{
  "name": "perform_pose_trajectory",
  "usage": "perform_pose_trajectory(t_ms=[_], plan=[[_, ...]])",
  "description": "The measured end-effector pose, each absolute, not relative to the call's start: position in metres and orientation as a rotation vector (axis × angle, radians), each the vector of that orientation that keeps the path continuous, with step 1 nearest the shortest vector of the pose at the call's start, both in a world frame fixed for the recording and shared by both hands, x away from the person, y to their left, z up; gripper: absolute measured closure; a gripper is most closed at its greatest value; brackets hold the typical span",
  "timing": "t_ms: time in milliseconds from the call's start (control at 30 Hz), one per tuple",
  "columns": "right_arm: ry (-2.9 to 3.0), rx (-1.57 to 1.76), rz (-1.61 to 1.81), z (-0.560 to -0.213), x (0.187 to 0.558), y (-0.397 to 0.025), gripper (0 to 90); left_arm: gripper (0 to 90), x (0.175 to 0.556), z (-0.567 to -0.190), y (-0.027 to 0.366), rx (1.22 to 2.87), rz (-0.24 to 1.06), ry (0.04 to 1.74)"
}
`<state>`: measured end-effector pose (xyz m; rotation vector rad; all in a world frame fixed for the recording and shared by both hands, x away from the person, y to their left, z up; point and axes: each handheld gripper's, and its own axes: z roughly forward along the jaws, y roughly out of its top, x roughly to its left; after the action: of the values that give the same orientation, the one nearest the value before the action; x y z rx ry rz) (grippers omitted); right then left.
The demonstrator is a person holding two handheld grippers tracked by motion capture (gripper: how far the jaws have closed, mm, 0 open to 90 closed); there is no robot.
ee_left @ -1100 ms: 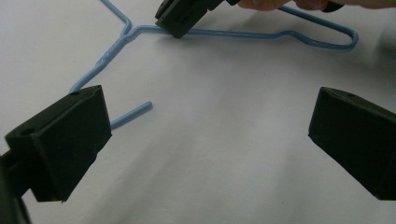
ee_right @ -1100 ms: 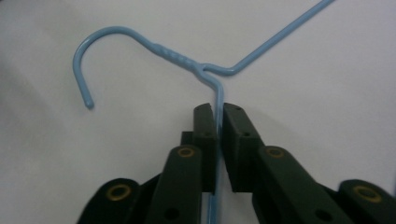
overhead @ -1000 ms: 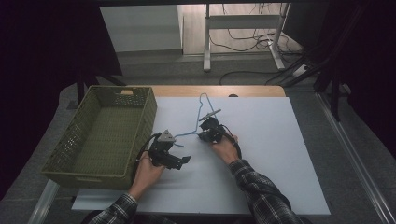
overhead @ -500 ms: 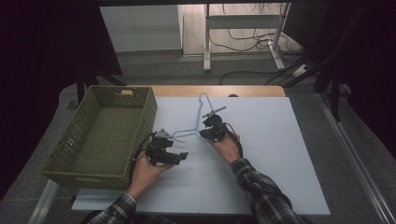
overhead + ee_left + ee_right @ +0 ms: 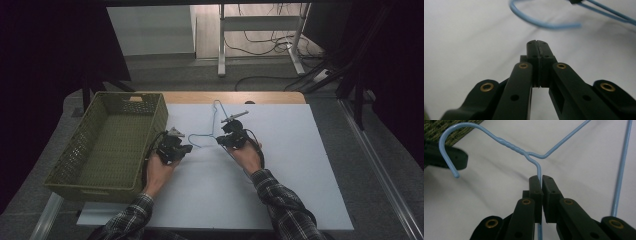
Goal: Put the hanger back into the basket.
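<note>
While I am holding the thin blue wire coat hanger (image 5: 537, 168) in my right gripper (image 5: 541, 178), its jaws are pinching narrowly on the wire just below the twisted neck, and the hook is curling away ahead and to the left of them. My left gripper (image 5: 537, 43) is resting with its jaws pressed together on nothing, the hook's end lying just ahead of its tips.

I am judging that the wire could slip or swivel in so small a pinch, because the hanger's weight is hanging off to one side; the hook could also snag my left gripper, which is sitting close by it.

From above, the high view is showing the green woven plastic basket (image 5: 107, 145) beside my left gripper on the white counter (image 5: 300, 170). Neither gripper view gives that layout, but the right gripper view is showing the exact pinch point, which is too small to read from above.
</note>
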<state>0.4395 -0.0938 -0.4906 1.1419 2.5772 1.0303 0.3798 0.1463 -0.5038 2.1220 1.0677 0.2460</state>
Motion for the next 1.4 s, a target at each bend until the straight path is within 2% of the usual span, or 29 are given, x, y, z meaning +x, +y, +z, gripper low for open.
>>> perform_pose_trajectory(t_ms=[233, 267, 300, 333, 367, 433, 567, 600, 633, 667, 700, 800, 833, 867, 900, 933, 1000, 1033, 1100, 1167, 1267, 1400], plan=[[2.594, 1.156, 1.013, -0.49, 0.441, -0.095, 83.4, 89.6, 0.383, -0.507, 0.144, 2.129, 0.235, 1.048], [2.583, 1.133, 1.01, -0.486, 0.441, -0.096, 79.1, 89.6, 0.383, -0.507, 0.144, 2.132, 0.233, 1.042], [2.605, 1.087, 0.985, -0.48, 0.441, -0.097, 68.2, 89.6, 0.383, -0.507, 0.143, 2.136, 0.235, 1.04], [2.605, 1.087, 0.985, -0.48, 0.441, -0.097, 68.2, 89.6, 0.383, -0.507, 0.143, 2.139, 0.238, 1.038], [2.596, 1.066, 0.98, -0.478, 0.441, -0.094, 62.5, 89.6, 0.383, -0.507, 0.143, 2.141, 0.236, 1.039], [2.612, 1.052, 0.963, -0.483, 0.444, -0.089, 58.8, 89.5, 0.383, -0.507, 0.142, 2.148, 0.238, 1.034], [2.621, 1.053, 0.894, -0.494, 0.448, -0.08, 61.8, 89.5, 0.382, -0.506, 0.142, 2.139, 0.238, 1.031], [2.618, 1.062, 0.86, -0.499, 0.45, -0.077, 71.2, 89.6, 0.381, -0.505, 0.142, 2.135, 0.239, 1.028], [2.62, 1.061, 0.853, -0.5, 0.449, -0.077, 76.5, 89.5, 0.381, -0.505, 0.142, 2.133, 0.241, 1.027], [2.62, 1.061, 0.853, -0.5, 0.449, -0.077, 76.5, 89.5, 0.381, -0.505, 0.142, 2.133, 0.241, 1.027], [2.621, 1.068, 0.855, -0.501, 0.448, -0.077, 85.3, 89.5, 0.382, -0.505, 0.142, 2.129, 0.237, 1.024], [2.609, 1.069, 0.848, -0.499, 0.447, -0.078, 86.2, 88.2, 0.381, -0.506, 0.142, 2.123, 0.245, 1.03], [2.579, 1.065, 0.875, -0.493, 0.444, -0.081, 86.3, 80.3, 0.382, -0.506, 0.142, 2.122, 0.25, 1.034], [2.579, 1.065, 0.875, -0.493, 0.444, -0.081, 86.3, 80.3, 0.382, -0.507, 0.143, 2.117, 0.256, 1.04], [2.572, 1.079, 0.937, -0.483, 0.443, -0.086, 86.4, 64.2, 0.382, -0.506, 0.144, 2.108, 0.261, 1.041], [2.572, 1.079, 0.937, -0.483, 0.443, -0.086, 86.4, 64.2, 0.383, -0.506, 0.145, 2.089, 0.264, 1.032], [2.563, 1.085, 1.014, -0.466, 0.436, -0.095, 86.5, 46.1, 0.381, -0.497, 0.146, 1.996, 0.256, 0.979], [2.563, 1.085, 1.014, -0.466, 0.436, -0.095, 86.5, 42.6, 0.381, -0.497, 0.146, 1.996, 0.256, 0.979], [2.564, 1.085, 1.061, -0.457, 0.431, -0.099, 86.4, 41.1, 0.377, -0.482, 0.144, 1.926, 0.258, 0.917], [2.567, 1.083, 1.101, -0.45, 0.425, -0.102, 86.4, 41.3, 0.374, -0.468, 0.14, 1.885, 0.266, 0.846], [2.58, 1.081, 1.149, -0.443, 0.416, -0.103, 86.4, 46.4, 0.371, -0.453, 0.132, 1.88, 0.303, 0.768], [2.613, 1.063, 1.214, -0.435, 0.406, -0.103, 86.4, 63.3, 0.371, -0.447, 0.124, 1.879, 0.304, 0.69]])
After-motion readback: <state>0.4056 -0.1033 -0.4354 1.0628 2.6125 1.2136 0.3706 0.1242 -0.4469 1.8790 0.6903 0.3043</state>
